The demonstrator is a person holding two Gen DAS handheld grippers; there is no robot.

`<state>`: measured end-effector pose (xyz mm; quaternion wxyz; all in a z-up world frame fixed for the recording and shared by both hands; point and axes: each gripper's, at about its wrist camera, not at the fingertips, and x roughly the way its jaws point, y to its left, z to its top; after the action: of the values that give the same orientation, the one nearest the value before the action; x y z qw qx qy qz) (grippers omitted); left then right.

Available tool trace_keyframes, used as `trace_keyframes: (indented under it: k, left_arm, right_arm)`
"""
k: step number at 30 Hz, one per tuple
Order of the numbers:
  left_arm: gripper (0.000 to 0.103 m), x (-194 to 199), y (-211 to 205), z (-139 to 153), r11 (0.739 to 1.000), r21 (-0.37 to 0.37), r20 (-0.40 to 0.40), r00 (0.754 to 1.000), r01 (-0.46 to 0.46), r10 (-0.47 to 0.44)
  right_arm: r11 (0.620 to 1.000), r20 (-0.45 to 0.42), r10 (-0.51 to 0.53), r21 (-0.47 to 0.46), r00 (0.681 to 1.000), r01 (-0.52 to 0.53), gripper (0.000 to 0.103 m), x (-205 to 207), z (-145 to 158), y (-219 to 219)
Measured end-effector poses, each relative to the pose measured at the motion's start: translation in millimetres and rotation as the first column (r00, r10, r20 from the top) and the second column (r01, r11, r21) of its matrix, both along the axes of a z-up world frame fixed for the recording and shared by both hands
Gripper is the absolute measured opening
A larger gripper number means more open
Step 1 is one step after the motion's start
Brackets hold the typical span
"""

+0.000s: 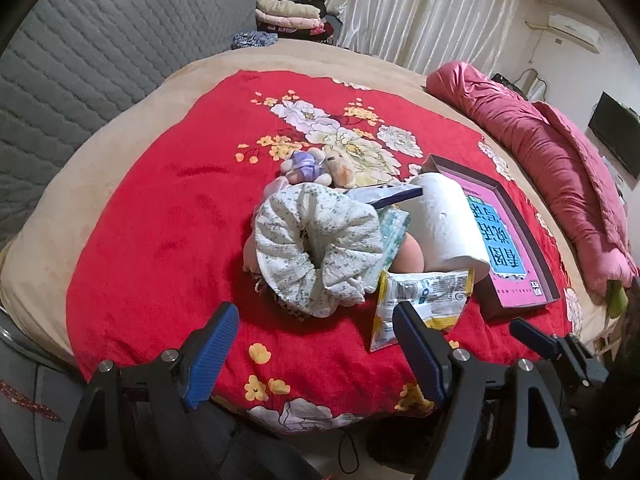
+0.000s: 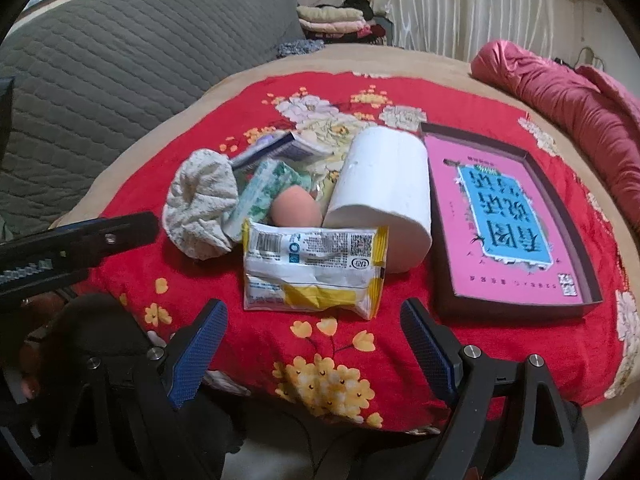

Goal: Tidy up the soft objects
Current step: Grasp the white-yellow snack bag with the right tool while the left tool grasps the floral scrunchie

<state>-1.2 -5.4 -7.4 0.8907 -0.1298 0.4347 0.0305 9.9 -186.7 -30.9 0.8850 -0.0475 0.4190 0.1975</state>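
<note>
A red floral blanket (image 2: pixel 192 288) is covering most of the bed, and a rolled pink quilt (image 2: pixel 560 92) is lying along its far right edge. On the right of the blanket a shallow dark box (image 2: pixel 516 308) is sitting with a pink and blue printed sheet in it. Just left of the box, a white paper roll (image 2: pixel 380 184) is lying on its side. A pale floral scrunchie (image 1: pixel 316 248) is resting on the left of the pile, and a white and yellow snack packet (image 2: pixel 316 268) is lying nearest, touching the roll. Behind the packet a peach egg-shaped sponge (image 2: pixel 296 210) is wedged between a green patterned tissue pack (image 2: pixel 260 192) and the roll. A small plush toy (image 1: pixel 308 166) is lying farther back. The left gripper (image 1: pixel 316 356) and right gripper (image 2: pixel 316 354) are both hovering at the near edge, fingers spread wide, holding nothing.
</note>
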Motion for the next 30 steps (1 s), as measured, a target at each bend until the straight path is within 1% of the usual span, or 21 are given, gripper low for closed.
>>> trace_keyframes:
  k: [8, 10, 12, 16, 18, 21, 23, 26, 30]
  left_arm:
    - [0.079, 9.8, 4.7, -11.4, 1.0, -0.009, -0.021, 1.0, -0.001, 0.001]
    - [0.079, 15.0, 4.1, -14.1, 1.0, 0.001, -0.024, 1.0, 0.004, -0.004]
    - [0.079, 18.4, 5.4, -15.6, 1.0, 0.008, -0.016, 1.0, 0.005, -0.005]
    - [0.079, 29.0, 11.9, -19.3, 0.999, -0.039, 0.007, 1.0, 0.007, -0.007]
    - [0.079, 34.3, 14.4, -21.3, 0.999, -0.04, 0.007, 1.0, 0.009, -0.009]
    - [0.079, 43.5, 17.7, -28.5, 0.999, -0.035, -0.008, 1.0, 0.005, -0.005]
    - [0.079, 47.4, 20.5, -32.1, 1.0, -0.029, -0.016, 1.0, 0.001, -0.002]
    - [0.079, 48.5, 23.9, -36.7, 0.999, -0.041, -0.022, 1.0, -0.005, 0.004]
    - [0.079, 49.4, 26.8, -39.5, 0.999, -0.051, -0.026, 1.0, -0.006, 0.004]
  right_arm:
    - [0.998, -0.063, 0.008, 0.068, 0.998, -0.004, 0.089, 35.9, -26.3, -13.5]
    - [0.995, -0.106, 0.019, 0.096, 0.994, -0.008, 0.089, 49.0, -37.9, -19.3]
    - [0.995, -0.117, 0.021, 0.102, 0.993, -0.009, 0.089, 53.7, -42.6, -20.0]
    - [0.992, -0.113, 0.023, 0.129, 0.993, -0.009, 0.089, 64.3, -45.0, -20.8]
    - [0.99, -0.115, 0.032, 0.138, 0.993, -0.016, 0.089, 66.9, -45.0, -15.9]
    - [0.993, -0.118, 0.051, 0.112, 0.992, -0.038, 0.089, 65.8, -51.0, -3.6]
    - [0.997, -0.112, 0.048, 0.071, 0.993, -0.04, 0.089, 62.1, -55.6, 6.7]
    - [1.0, -0.095, 0.025, 0.01, 0.995, -0.024, 0.089, 60.4, -55.4, 14.4]
    - [1.0, -0.104, 0.006, 0.017, 0.995, -0.004, 0.089, 65.1, -54.7, 23.6]
